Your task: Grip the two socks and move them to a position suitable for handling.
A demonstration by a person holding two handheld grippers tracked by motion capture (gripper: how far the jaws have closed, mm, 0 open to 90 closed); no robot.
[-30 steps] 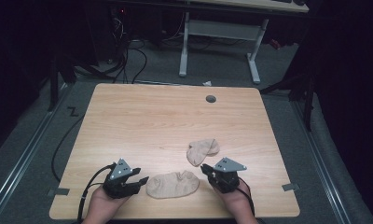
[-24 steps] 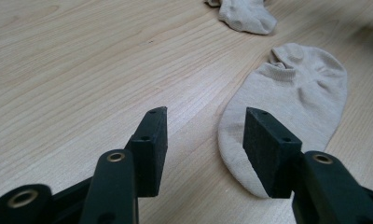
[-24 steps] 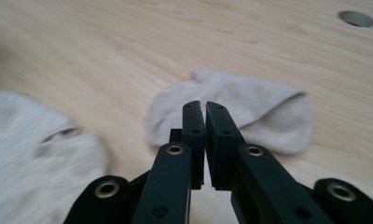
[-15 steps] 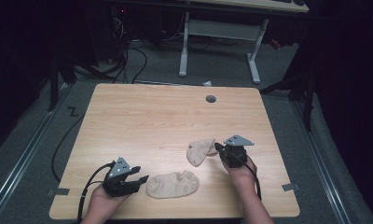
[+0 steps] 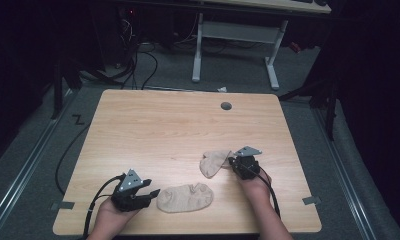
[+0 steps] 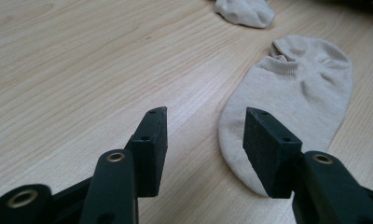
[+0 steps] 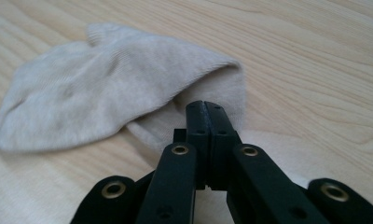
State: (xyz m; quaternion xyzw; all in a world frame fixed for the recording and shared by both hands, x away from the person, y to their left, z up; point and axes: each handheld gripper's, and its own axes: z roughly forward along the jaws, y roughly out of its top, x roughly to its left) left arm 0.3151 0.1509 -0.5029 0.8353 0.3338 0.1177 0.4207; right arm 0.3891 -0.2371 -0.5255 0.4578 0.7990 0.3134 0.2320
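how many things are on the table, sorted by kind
beige socks: 2, the near sock lying flat in front of the left gripper, and the far sock partly folded over at the right gripper
handheld grippers: 2, left with jaws apart, right with jaws closed on the far sock's edge
total: 4

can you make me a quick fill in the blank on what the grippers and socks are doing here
1. The right gripper has its jaws ____ on the edge of the far sock.
2. The left gripper has its jaws ____ beside the near sock.
3. Both socks lie on a ____ table.

Missing words: shut; open; wooden
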